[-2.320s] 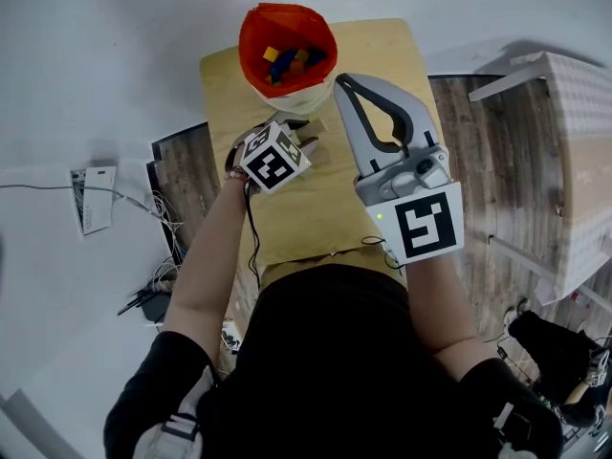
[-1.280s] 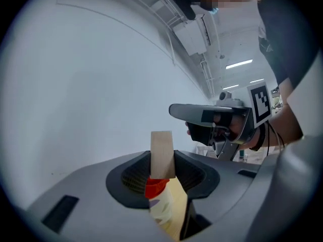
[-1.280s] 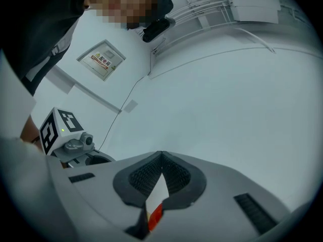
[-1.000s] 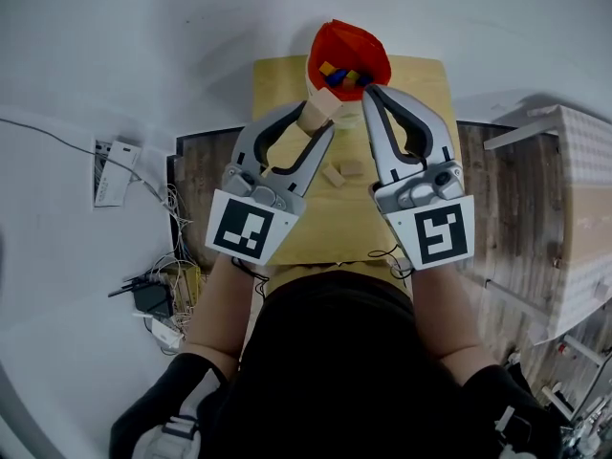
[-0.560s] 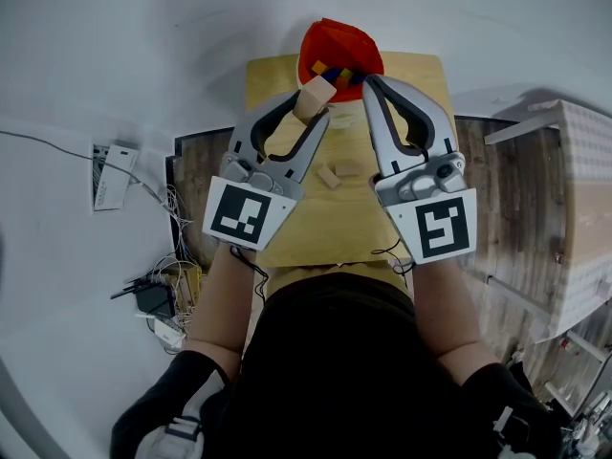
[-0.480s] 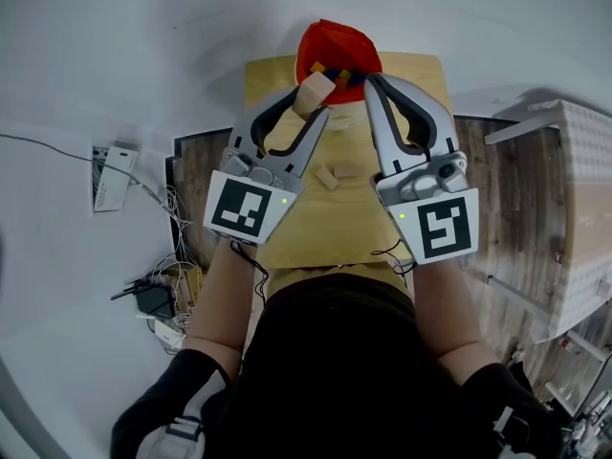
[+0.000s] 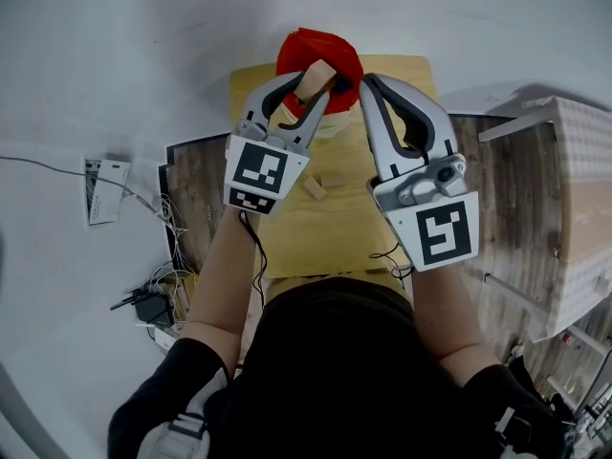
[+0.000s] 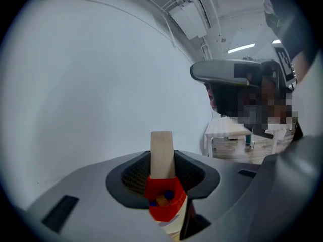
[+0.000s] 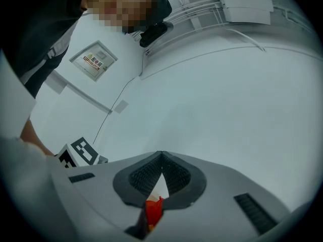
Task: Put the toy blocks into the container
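In the head view a red container (image 7: 304,48) with coloured blocks inside stands at the far end of the wooden table (image 7: 325,232). My left gripper (image 7: 311,86) is shut on a pale wooden block (image 7: 316,76), held over the container's near rim. In the left gripper view the block (image 8: 161,153) stands upright between the pads, with the container (image 8: 164,208) just below and beyond it. My right gripper (image 7: 365,84) hovers to the right of the container, shut with nothing in it. Its jaws (image 9: 161,160) meet at the tips, and a sliver of the container (image 9: 153,210) shows beneath.
Two more wooden blocks (image 7: 314,187) (image 7: 335,177) lie on the table between the grippers. A white table (image 7: 574,151) stands at the right. On the floor at the left lie cables and a power adapter (image 7: 148,304), with a paper (image 7: 100,189) further up.
My left gripper has carried the wooden block forward and down, from the container's near side to over its rim. The right gripper has shifted slightly.
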Motion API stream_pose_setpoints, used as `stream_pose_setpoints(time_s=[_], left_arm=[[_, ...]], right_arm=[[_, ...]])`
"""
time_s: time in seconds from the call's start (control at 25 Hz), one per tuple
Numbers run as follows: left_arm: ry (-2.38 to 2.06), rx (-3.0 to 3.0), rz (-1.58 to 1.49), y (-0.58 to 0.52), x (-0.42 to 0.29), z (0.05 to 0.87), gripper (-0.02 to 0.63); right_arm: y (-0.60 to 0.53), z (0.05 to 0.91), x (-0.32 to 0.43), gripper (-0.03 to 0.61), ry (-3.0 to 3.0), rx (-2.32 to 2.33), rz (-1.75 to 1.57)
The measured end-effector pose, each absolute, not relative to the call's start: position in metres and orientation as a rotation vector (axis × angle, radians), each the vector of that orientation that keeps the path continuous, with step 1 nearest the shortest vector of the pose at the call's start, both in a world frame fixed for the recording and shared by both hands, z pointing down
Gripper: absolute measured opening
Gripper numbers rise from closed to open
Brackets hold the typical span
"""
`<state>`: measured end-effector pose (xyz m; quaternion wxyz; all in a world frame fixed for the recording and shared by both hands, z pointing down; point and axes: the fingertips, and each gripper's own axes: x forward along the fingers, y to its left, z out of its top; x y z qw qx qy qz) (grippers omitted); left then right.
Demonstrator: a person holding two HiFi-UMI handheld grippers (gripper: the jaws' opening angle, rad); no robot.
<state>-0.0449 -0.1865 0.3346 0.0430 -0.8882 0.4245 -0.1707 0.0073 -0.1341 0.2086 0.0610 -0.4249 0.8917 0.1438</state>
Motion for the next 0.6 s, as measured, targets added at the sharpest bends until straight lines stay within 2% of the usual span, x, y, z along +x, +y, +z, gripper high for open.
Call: stream_pose_setpoints(time_s=[0.44,0.6], left_arm=[[1.269,-2.679,-0.722,-0.214,-0.033,0.367,0.150],[1.230,-2.565,-0.944,-0.221,-0.033,0.381,0.150]], right_arm=[[-0.146,0.219,0.022,0.025,2.706,-1.325,0.383],[-0.151,0.219,0.026,0.025,2.702,-1.333,0.381]])
